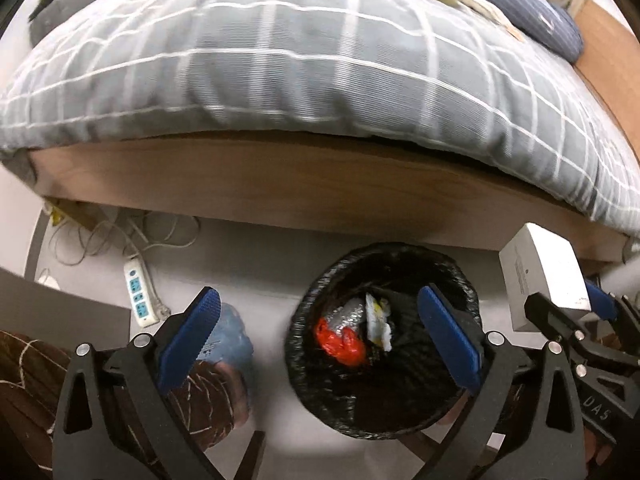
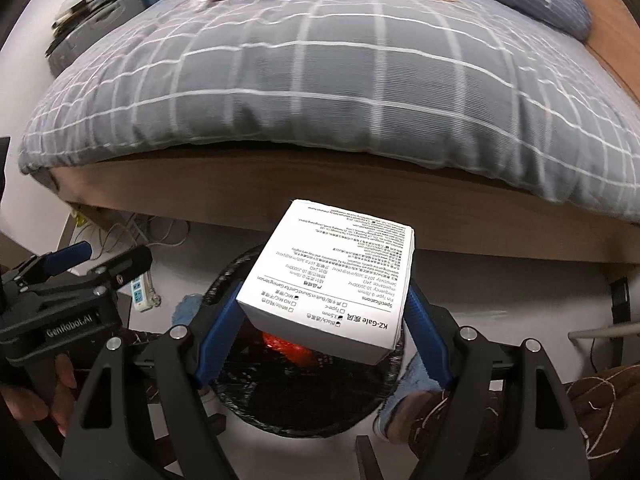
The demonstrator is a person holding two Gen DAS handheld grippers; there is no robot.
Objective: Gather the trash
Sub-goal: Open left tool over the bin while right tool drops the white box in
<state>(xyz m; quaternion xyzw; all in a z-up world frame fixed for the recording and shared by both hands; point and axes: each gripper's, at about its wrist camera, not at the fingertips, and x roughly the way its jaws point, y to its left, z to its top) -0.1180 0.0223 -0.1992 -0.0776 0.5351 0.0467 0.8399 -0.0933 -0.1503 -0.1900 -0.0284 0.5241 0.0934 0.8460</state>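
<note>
A round bin lined with a black bag [image 1: 304, 344] stands on the floor in front of the bed. Inside it lie a red wrapper [image 1: 340, 342], a silvery piece and a crumpled white scrap [image 1: 378, 320]. My left gripper [image 1: 320, 332] is open wide above the bin's left rim, nothing between its blue pads. My right gripper [image 2: 324, 320] is shut on a white printed box [image 2: 332, 276], held over the bin [image 2: 256, 400]. The same box [image 1: 540, 276] shows at the right in the left wrist view. The left gripper [image 2: 96, 252] shows at the left edge of the right wrist view.
A bed with a grey checked duvet [image 1: 304, 72] and wooden frame [image 1: 280, 184] fills the background. A white power strip [image 1: 138, 296] with tangled cables lies on the floor at left. A person's feet in blue socks [image 2: 408, 392] flank the bin. Several items sit on the bed's far side.
</note>
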